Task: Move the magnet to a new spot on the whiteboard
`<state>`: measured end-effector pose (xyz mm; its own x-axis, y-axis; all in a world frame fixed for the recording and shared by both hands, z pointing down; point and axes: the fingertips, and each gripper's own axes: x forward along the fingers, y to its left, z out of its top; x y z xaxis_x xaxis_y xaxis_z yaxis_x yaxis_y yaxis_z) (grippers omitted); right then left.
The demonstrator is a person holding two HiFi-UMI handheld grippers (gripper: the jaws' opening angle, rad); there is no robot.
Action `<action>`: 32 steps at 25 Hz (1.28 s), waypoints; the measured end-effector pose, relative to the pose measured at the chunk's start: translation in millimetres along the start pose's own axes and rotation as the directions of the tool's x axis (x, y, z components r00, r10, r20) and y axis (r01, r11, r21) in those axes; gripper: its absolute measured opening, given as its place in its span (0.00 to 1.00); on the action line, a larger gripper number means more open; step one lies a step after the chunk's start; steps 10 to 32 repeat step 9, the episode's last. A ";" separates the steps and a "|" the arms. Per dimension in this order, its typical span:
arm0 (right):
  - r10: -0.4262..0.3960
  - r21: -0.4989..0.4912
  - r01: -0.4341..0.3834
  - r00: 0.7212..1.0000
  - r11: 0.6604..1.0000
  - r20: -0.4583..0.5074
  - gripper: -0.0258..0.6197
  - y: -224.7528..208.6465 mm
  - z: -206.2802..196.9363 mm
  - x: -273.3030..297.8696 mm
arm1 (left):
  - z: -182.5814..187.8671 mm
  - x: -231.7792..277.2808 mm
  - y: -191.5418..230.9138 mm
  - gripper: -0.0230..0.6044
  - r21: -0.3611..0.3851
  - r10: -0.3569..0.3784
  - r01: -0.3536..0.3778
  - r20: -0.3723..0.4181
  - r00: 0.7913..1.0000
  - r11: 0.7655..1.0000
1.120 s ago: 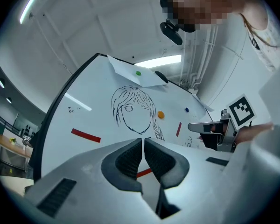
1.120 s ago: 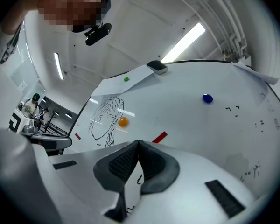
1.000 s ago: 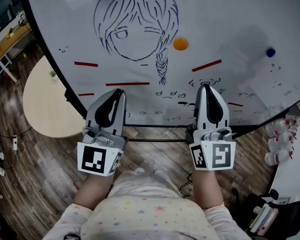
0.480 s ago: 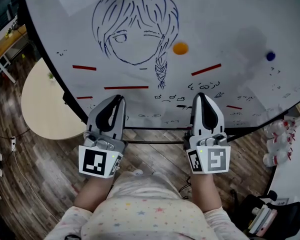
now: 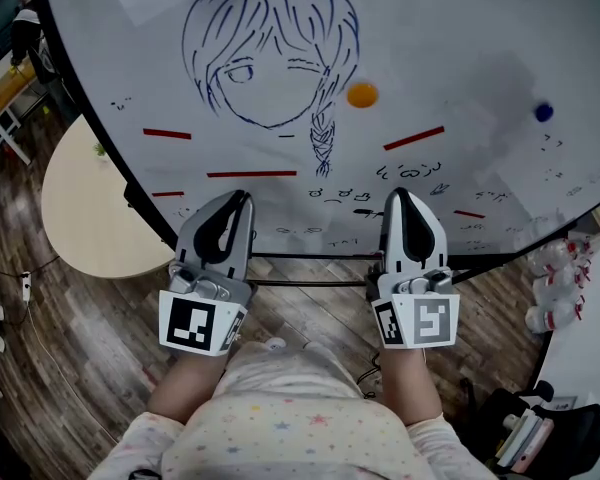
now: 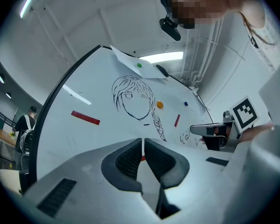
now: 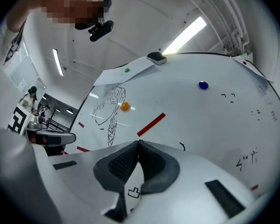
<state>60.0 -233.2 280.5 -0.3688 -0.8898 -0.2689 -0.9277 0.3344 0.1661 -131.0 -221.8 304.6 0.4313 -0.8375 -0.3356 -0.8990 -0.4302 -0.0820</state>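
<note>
Risk: the whiteboard [image 5: 460, 58] carries more than one round magnet, so the wrong one may be taken. Jaws that have not been parted would push a magnet across the ink drawing [image 5: 322, 138] instead of gripping it.

The left gripper [image 5: 242, 200] and right gripper [image 5: 402, 196] are both closed and hold nothing. They sit at the board's lower edge.

The orange magnet [image 5: 361, 94] lies at 11 o'clock from the right gripper, well apart. The blue magnet [image 5: 544, 112] lies at 2 o'clock.

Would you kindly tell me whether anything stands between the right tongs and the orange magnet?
Nothing visible does. Between the shut right tongs and the orange magnet lies only flat whiteboard with marker scribbles and a red strip.
</note>
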 end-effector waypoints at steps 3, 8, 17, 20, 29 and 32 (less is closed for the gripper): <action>-0.004 -0.001 0.004 1.000 1.000 0.000 0.04 -1.1 0.4 -0.6 | 0.3 0.8 -1.3 0.08 0.001 -0.005 0.005 0.001 1.000 1.000; -0.007 0.002 0.007 1.000 1.000 0.001 0.04 -2.0 -0.1 -0.8 | -0.3 1.6 -2.5 0.08 -0.001 -0.010 0.010 0.001 1.000 1.000; -0.008 0.003 0.008 1.000 1.000 0.000 0.04 -2.3 -0.4 -0.8 | -0.4 1.8 -2.4 0.08 -0.001 -0.010 0.010 0.001 1.000 1.000; -0.008 0.003 0.008 1.000 1.000 0.000 0.04 -2.3 -0.4 -0.8 | -0.4 1.8 -2.4 0.08 -0.001 -0.010 0.010 0.001 1.000 1.000; -0.008 0.003 0.008 1.000 1.000 0.000 0.04 -2.3 -0.4 -0.8 | -0.4 1.8 -2.4 0.08 -0.001 -0.010 0.010 0.001 1.000 1.000; -0.008 0.003 0.008 1.000 1.000 0.000 0.04 -2.3 -0.4 -0.8 | -0.4 1.8 -2.4 0.08 -0.001 -0.010 0.010 0.001 1.000 1.000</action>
